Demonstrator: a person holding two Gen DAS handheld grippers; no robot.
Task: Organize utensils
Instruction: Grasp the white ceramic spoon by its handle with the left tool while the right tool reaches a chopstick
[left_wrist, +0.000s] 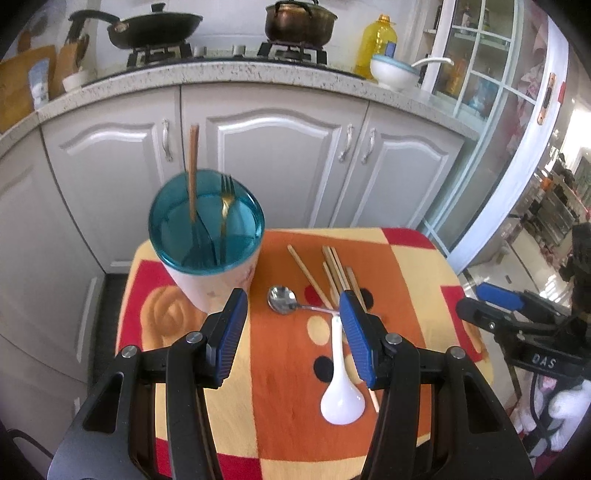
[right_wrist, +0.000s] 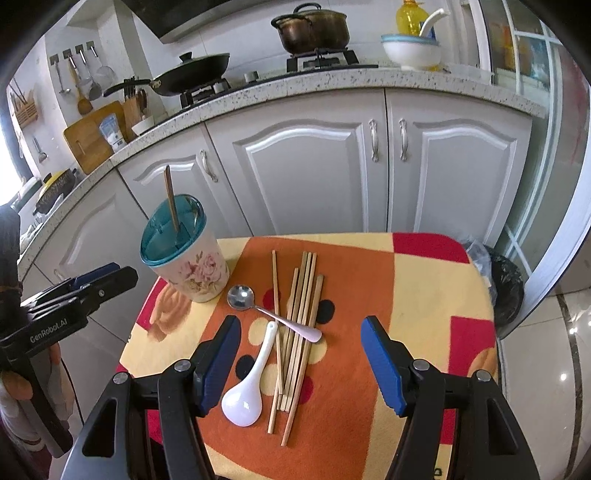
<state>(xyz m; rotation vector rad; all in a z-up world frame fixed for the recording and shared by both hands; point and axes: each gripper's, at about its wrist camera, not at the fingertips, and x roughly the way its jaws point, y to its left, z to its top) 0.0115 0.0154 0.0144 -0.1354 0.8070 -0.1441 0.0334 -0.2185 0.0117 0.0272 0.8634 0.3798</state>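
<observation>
A floral cup with a teal rim stands at the table's back left, holding a wooden chopstick and a gold fork. On the patterned cloth lie a metal spoon, a white ceramic spoon and several wooden chopsticks. My left gripper is open above the spoons, empty. My right gripper is open above the white spoon and chopsticks, empty. Each gripper also shows in the other's view, the right and the left.
The small table is covered by an orange, yellow and red cloth. White kitchen cabinets stand right behind it, under a counter with a stove, pan and pot. A black rubbish bin sits at the table's right.
</observation>
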